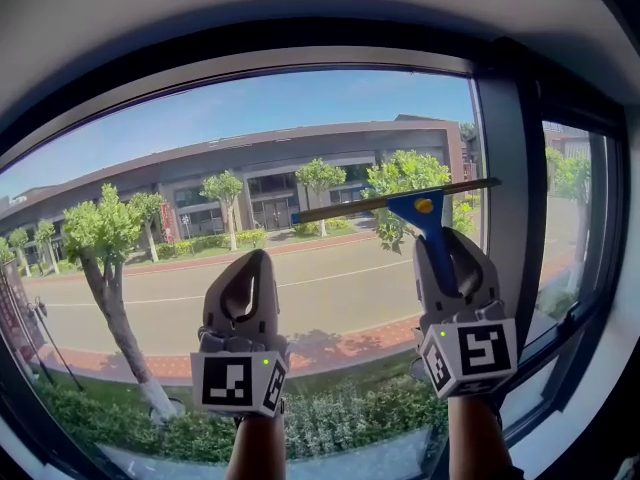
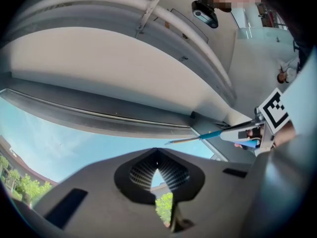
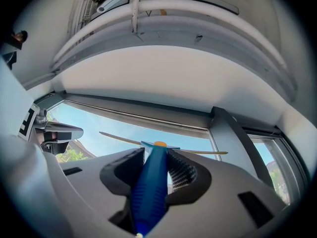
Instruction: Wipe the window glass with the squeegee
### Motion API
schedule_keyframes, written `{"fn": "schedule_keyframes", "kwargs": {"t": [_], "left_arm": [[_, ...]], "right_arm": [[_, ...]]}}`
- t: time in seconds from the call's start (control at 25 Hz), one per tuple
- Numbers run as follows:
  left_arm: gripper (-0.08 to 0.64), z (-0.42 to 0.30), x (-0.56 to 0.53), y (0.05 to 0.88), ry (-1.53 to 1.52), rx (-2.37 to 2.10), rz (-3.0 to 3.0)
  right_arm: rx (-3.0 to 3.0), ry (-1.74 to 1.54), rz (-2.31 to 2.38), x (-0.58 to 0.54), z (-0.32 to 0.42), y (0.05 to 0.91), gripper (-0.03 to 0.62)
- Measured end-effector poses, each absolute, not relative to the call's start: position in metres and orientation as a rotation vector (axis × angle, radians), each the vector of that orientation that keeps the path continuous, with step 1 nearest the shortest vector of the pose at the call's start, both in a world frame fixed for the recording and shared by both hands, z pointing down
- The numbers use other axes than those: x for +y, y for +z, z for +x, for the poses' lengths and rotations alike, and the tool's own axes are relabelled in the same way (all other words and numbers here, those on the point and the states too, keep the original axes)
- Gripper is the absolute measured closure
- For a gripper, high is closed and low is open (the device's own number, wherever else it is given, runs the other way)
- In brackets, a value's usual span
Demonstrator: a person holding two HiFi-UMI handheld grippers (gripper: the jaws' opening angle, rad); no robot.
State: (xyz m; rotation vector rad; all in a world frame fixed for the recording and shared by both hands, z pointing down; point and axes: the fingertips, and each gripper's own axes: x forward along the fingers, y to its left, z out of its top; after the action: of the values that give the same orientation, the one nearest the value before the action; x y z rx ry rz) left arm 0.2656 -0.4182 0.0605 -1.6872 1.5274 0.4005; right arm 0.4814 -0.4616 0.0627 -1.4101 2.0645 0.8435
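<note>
Beyond a large pane of clear window glass (image 1: 200,148), a sunlit street (image 1: 300,288), green trees (image 1: 105,233) and a long brown building (image 1: 270,173) are being seen. The pane is being bounded by a dark metal frame (image 1: 300,43), with a dark upright post (image 1: 505,168) along its right edge.

A blue plastic-handled squeegee (image 1: 430,218) with a thin, long blade and a yellow button at its head is being gripped by the right gripper (image 1: 447,246). Its jaws are being clamped on the blue handle (image 3: 151,187), which is standing up between them. The blade is being held near the pane's upper right corner, tilted with its right end higher and reaching the post. Whether the blade is touching the glass cannot be told.

The left gripper (image 1: 252,265) is being held up beside it, lower on the pane, apart from the squeegee. Its jaws are being pressed together at the tips, with nothing between them.
</note>
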Motion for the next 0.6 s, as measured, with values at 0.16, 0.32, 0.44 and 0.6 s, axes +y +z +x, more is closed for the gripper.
{"fn": "schedule_keyframes", "kwargs": {"t": [0.16, 0.32, 0.44, 0.6], "left_arm": [[0.558, 0.27, -0.422, 0.057, 0.406, 1.513, -1.703], [0.558, 0.276, -0.426, 0.046, 0.416, 1.478, -1.7], [0.558, 0.275, -0.432, 0.035, 0.424, 1.473, -1.688], [0.558, 0.278, -0.438, 0.017, 0.433, 1.455, -1.691]], "right_arm": [[2.076, 0.797, -1.384, -0.467, 0.481, 0.06, 0.451], [2.057, 0.767, -1.384, -0.477, 0.482, 0.054, 0.451], [2.033, 0.771, -1.383, -0.481, 0.484, 0.041, 0.451], [2.013, 0.796, -1.379, -0.489, 0.487, 0.02, 0.451]]}}
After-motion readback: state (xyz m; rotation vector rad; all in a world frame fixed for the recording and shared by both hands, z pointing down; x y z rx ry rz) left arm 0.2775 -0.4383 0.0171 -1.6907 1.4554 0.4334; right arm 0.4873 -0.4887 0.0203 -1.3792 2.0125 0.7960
